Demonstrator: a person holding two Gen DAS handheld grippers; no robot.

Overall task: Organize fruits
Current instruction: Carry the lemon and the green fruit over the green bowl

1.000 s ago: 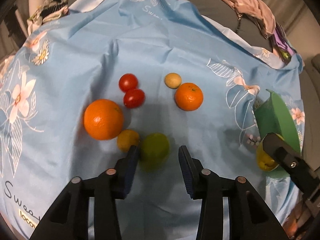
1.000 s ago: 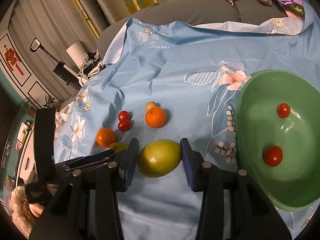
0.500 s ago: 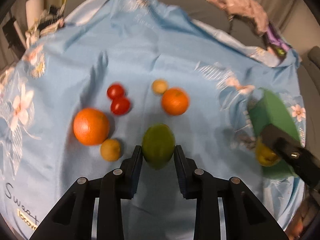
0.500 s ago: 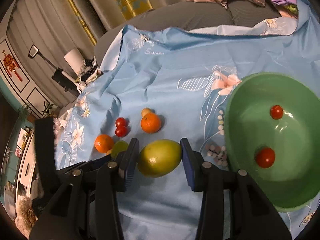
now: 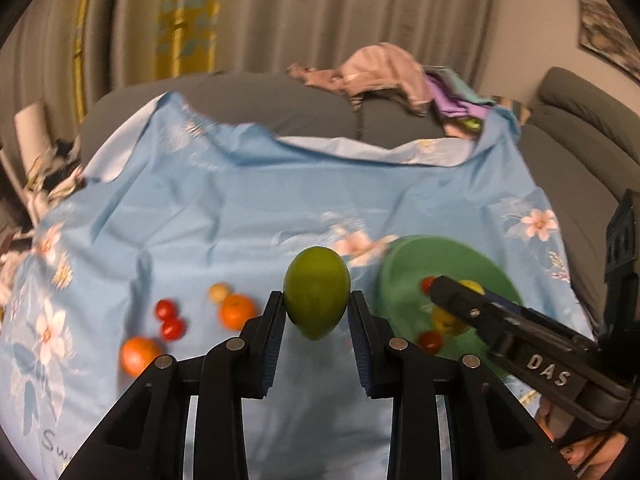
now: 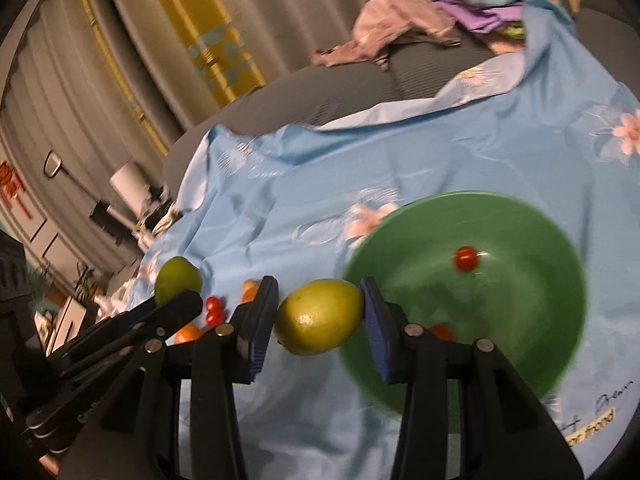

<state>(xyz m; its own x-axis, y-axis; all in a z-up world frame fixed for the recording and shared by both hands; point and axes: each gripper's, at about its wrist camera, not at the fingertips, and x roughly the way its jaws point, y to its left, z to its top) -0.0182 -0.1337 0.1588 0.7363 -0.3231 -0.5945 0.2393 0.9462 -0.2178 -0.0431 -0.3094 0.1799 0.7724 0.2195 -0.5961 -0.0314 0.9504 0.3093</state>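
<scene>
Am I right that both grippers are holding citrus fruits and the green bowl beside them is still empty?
Not quite: the green bowl already holds cherry tomatoes, as the right wrist view shows. The left gripper does hold a lime, the right gripper a lemon.

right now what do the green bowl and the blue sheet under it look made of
Green bowl: likely plastic, smooth and slightly glossy, with a soft highlight inside; glazed ceramic is possible. Blue floral sheet: thin woven fabric with a faint sheen, creased and folded over at its far edge.
</scene>
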